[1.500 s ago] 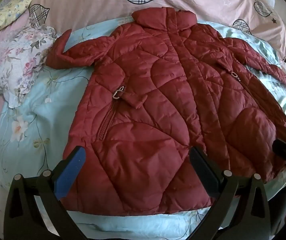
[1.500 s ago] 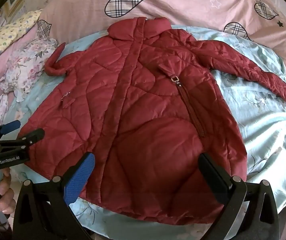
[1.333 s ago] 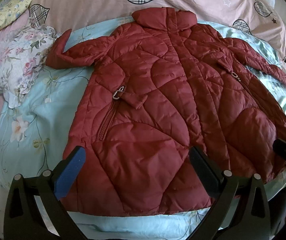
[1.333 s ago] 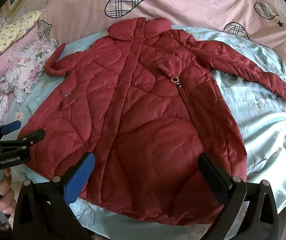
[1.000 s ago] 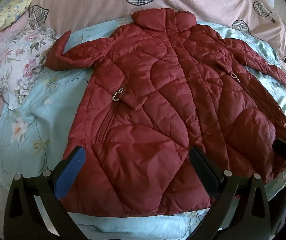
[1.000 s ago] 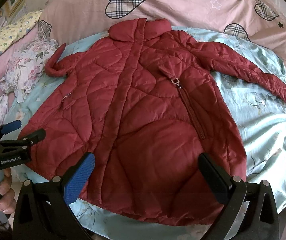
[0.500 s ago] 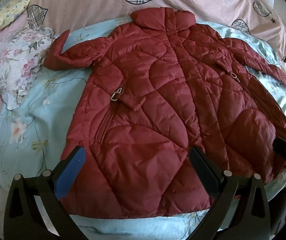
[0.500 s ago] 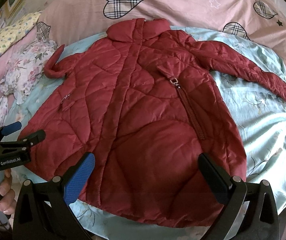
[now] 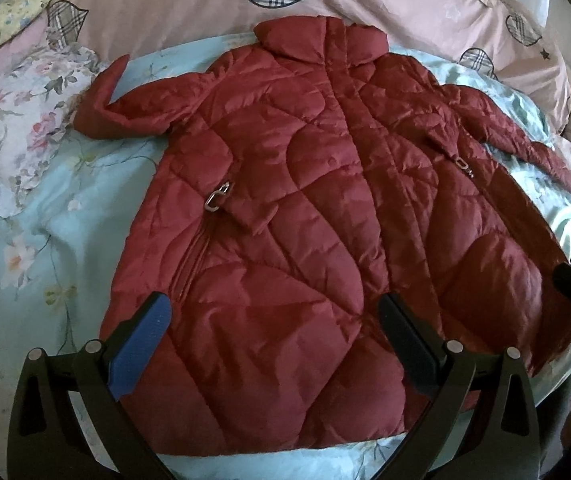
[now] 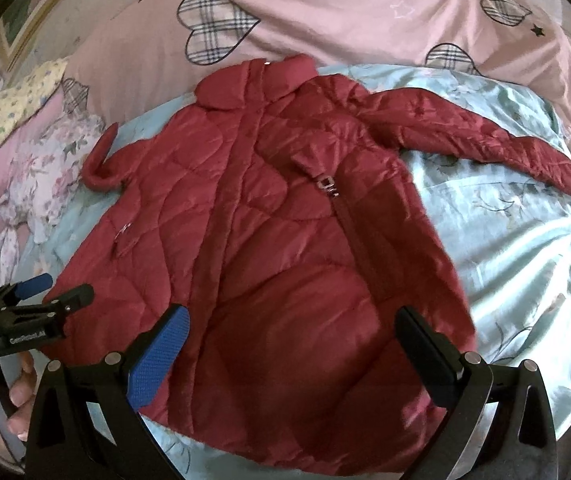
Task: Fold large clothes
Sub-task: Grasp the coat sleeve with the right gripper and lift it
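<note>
Grippers first: left gripper (image 9: 273,332) and right gripper (image 10: 291,340) both hang spread wide over the hem of the red quilted coat (image 9: 325,208), holding nothing. Coat lies flat, front up, on the light-blue floral sheet (image 10: 525,248), collar far from the grippers. It looks puffy, soft & light, w/ shiny shell, so probably slippery; a pinch needs a thick bite at hem corner or a sleeve cuff. Right of coat the long sleeve (image 10: 505,148) stretches out w/ free sheet around. Left of coat a floral cloth (image 9: 17,128) crowds the short bent sleeve. Beyond the collar, pink heart-print duvet (image 10: 325,20).
</note>
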Tool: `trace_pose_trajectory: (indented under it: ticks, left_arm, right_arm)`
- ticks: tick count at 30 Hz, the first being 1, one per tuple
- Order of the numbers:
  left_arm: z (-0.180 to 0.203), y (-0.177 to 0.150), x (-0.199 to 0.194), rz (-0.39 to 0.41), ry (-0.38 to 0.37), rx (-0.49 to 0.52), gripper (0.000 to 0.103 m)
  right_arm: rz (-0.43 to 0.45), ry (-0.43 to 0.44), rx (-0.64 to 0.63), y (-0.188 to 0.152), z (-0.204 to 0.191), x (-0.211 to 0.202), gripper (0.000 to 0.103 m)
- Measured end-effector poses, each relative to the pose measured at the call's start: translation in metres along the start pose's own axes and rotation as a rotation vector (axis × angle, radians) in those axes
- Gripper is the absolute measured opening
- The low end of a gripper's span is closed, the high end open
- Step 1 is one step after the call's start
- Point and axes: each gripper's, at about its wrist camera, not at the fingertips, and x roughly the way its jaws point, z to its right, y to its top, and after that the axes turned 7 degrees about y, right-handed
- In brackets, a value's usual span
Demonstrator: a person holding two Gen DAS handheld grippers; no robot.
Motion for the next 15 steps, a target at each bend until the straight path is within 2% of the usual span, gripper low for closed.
trace_pose_trajectory:
  ticks: [1,8,15]
  left_arm:
    - [0.0,0.002,0.001,0.004,0.007,0.002,0.103]
    - [0.002,0.014,0.012,-0.005,0.013,-0.01,0.103]
    - [-0.006,0.024,0.026,-0.024,0.044,-0.034,0.103]
  right_arm:
    - [0.002,0.021,0.027,0.002,0.004,0.0,0.103]
    - [0.048,-0.037,0.061,0.015,0.038,-0.006,0.103]
    - [0.113,-0.067,0.195,0.036,0.106,-0.011,0.103]
